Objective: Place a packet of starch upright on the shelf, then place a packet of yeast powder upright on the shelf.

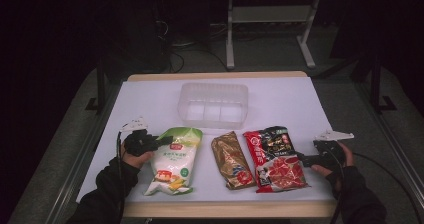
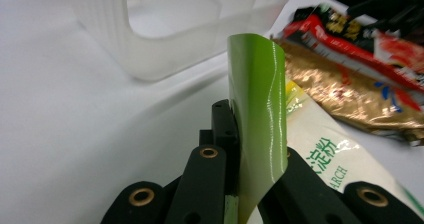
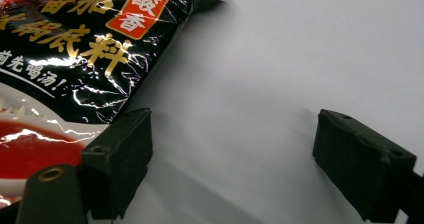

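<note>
While L gripper [image 2: 235,149] clamps the green-white pouch's [image 1: 175,159] top edge by the clear bin [image 1: 213,104], R gripper [image 3: 232,169] idles, jaws apart; next: lift pouch into bin w/o slipping.

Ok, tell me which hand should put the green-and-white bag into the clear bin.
Left, probably. The left tool is shut on the green-and-white bag, facing the clear bin. The right tool sits open beside the red-and-black packet.

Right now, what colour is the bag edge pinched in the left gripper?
Bright green, on a white starch bag; clearest in the left gripper view.
</note>
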Demonstrator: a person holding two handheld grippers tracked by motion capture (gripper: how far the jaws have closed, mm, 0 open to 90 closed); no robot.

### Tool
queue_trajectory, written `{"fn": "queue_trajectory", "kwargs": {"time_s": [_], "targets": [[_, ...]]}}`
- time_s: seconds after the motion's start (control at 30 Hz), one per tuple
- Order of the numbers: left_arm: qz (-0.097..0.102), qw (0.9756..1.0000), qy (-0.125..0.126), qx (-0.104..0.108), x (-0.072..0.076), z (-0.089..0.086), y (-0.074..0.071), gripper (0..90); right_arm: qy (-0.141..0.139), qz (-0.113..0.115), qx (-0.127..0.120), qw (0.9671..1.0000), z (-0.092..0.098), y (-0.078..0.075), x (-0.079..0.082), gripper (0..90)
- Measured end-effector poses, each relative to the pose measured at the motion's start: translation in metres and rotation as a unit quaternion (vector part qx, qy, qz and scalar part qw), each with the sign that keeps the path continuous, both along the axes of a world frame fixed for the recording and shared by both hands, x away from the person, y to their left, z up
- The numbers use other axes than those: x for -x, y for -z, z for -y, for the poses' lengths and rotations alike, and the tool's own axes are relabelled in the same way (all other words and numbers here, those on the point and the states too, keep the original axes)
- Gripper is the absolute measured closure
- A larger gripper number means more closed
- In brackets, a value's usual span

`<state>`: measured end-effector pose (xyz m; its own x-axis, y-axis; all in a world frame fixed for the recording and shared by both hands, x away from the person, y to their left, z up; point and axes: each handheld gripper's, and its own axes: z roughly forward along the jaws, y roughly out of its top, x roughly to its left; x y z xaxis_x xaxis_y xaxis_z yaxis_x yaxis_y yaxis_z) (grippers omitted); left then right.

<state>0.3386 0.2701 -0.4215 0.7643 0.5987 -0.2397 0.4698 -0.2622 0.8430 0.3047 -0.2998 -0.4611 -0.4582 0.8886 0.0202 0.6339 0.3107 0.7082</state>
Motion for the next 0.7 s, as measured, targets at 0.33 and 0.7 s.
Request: {"fn": "queue_trajectory", "kwargs": {"time_s": [0.33, 0.7], "targets": [[0.04, 0.9979, 0.014, 0.05, 0.022, -0.002, -0.029, 89.8, 0.0, 0.0, -0.001, 1.0, 0.0, 0.0, 0.0, 14.9], [0.088, 0.9931, 0.02, 0.075, 0.047, 0.011, -0.058, 89.8, 0.0, 0.004, 0.003, 1.0, -0.001, 0.0, 0.001, 15.2]]}}
